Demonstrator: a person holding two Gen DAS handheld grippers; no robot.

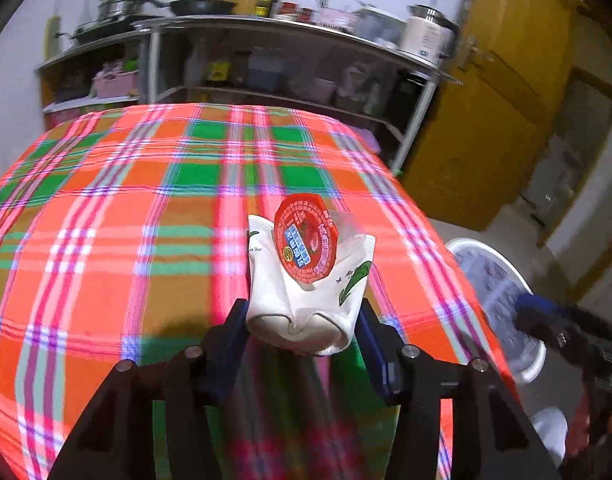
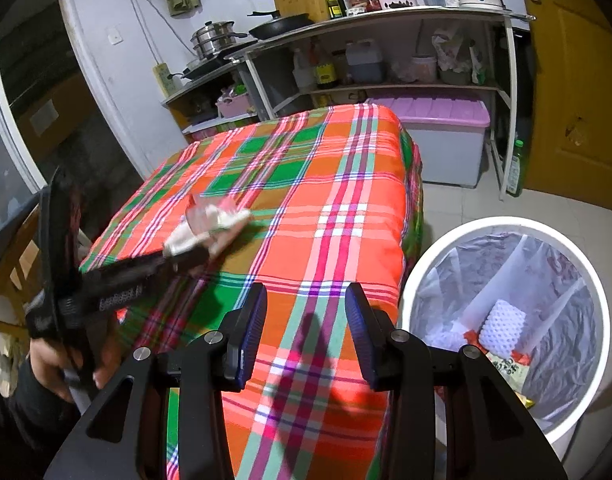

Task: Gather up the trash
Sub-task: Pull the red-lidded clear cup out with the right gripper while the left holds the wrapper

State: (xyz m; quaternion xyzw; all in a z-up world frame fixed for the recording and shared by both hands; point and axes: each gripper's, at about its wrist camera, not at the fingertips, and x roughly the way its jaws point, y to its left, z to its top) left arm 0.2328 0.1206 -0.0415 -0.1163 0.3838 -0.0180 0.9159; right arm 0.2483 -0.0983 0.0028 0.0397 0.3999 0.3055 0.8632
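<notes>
Left wrist view: my left gripper [image 1: 304, 316] is clamped on the crushed cup [image 1: 309, 300], above the table [image 1: 106, 200], and a red lid [image 1: 306, 240] sits loosely in it. I think the lid may fall before the bin [image 2: 501, 320]; my right gripper [image 2: 306, 320] is apart, holding nothing.

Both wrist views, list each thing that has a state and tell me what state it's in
Left gripper: shut on the crushed paper cup.
Crushed paper cup: crumpled, held above the tablecloth.
Red-lidded container: tucked in the cup's mouth, lid on.
Right gripper: open, holding nothing.
Trash bin: open, lined with a bag, some trash inside.
Tablecloth: spread flat.
</notes>
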